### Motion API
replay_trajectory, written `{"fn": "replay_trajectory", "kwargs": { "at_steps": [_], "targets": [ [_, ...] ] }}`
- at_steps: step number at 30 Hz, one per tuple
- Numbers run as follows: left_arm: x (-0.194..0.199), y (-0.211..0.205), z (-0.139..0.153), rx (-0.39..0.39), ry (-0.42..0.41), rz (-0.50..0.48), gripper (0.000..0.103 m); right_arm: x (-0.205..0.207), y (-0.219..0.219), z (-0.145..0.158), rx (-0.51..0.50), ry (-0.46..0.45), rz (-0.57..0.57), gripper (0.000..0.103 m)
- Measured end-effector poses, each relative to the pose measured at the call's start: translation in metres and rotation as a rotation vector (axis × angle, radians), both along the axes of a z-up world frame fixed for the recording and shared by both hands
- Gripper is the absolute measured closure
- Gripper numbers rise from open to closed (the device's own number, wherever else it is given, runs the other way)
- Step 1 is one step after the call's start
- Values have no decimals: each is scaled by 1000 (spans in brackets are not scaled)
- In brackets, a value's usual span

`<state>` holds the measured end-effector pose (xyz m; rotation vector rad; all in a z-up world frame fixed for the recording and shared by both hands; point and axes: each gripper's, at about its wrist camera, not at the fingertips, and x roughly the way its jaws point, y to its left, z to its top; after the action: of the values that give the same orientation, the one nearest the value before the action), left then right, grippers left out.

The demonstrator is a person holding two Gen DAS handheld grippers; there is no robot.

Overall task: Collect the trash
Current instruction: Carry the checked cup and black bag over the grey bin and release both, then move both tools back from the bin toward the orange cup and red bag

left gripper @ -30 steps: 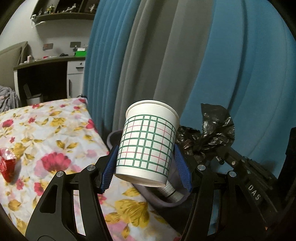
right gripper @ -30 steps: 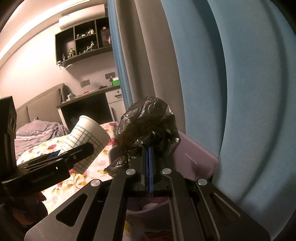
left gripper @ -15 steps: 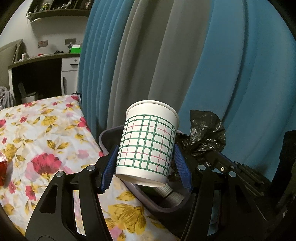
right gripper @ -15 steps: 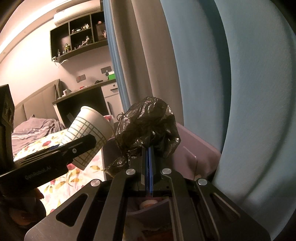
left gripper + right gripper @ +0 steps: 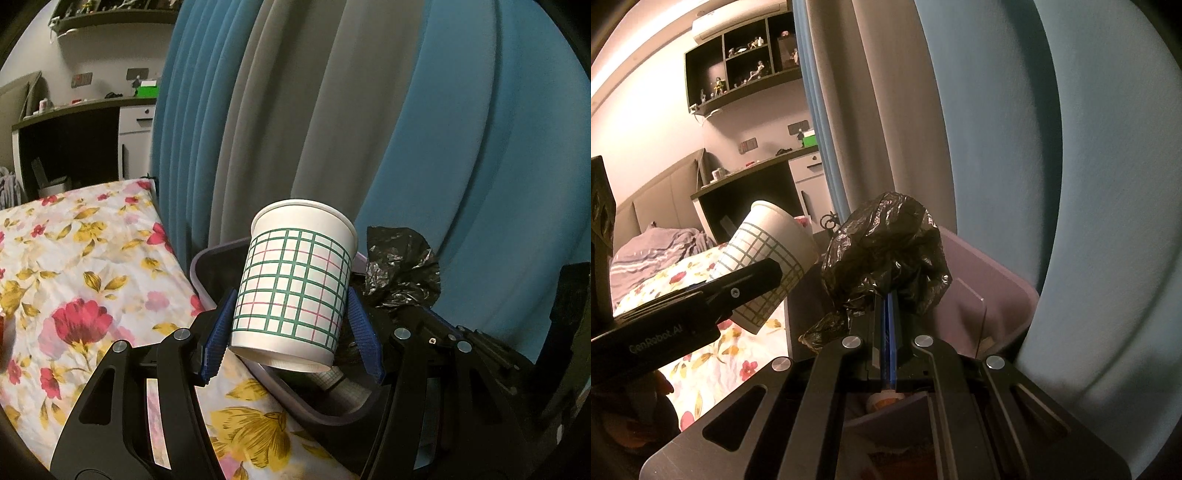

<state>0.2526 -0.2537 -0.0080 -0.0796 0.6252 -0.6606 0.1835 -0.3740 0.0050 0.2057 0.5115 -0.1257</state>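
Observation:
My left gripper (image 5: 291,332) is shut on a white paper cup with a green grid (image 5: 295,284), held upright over the near rim of a purple bin (image 5: 207,266). The cup also shows in the right wrist view (image 5: 768,266), with the left gripper (image 5: 701,306) under it. My right gripper (image 5: 888,299) is shut on a crumpled black plastic bag (image 5: 886,254), held above the purple bin (image 5: 982,295). The bag shows to the right of the cup in the left wrist view (image 5: 402,269). Another cup lies inside the bin (image 5: 340,380).
A floral bedsheet (image 5: 81,288) lies left of the bin. Blue and grey curtains (image 5: 369,110) hang close behind the bin. A desk with drawers (image 5: 92,140) and wall shelves (image 5: 746,74) stand far back.
Both grippers have moved closer to the bin with their loads. The cup now sits over the bin's near rim, and the red wrapper on the bed has slid out of view.

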Motion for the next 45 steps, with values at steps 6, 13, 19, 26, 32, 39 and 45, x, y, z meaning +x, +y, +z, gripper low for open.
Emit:
{"fn": "replay_trajectory", "kwargs": {
  "at_steps": [6,13,19,26,32,39,45],
  "targets": [
    [4,-2,-4,-8,15,-8,44,8,-4,-5,4,18,5,101],
    [9,-5,-9,-11,29,-18,44,16,-9,-10,4,34,16,101],
    [10,-9,-14,-21,49,-31,44,18,-12,-15,-1,52,18,78],
    [12,-21,-25,-11,86,-77,44,3,-22,-19,-2,40,-43,54],
    [15,-33,-37,-22,152,-130,34,-15,-33,-21,-5,26,-89,51],
    [1,-16,-25,-14,89,-70,17,-33,-28,-13,-19,-13,-84,51],
    [-26,30,-11,15,6,75,10,-47,-15,-1,-19,-69,-57,39]
  ]
}}
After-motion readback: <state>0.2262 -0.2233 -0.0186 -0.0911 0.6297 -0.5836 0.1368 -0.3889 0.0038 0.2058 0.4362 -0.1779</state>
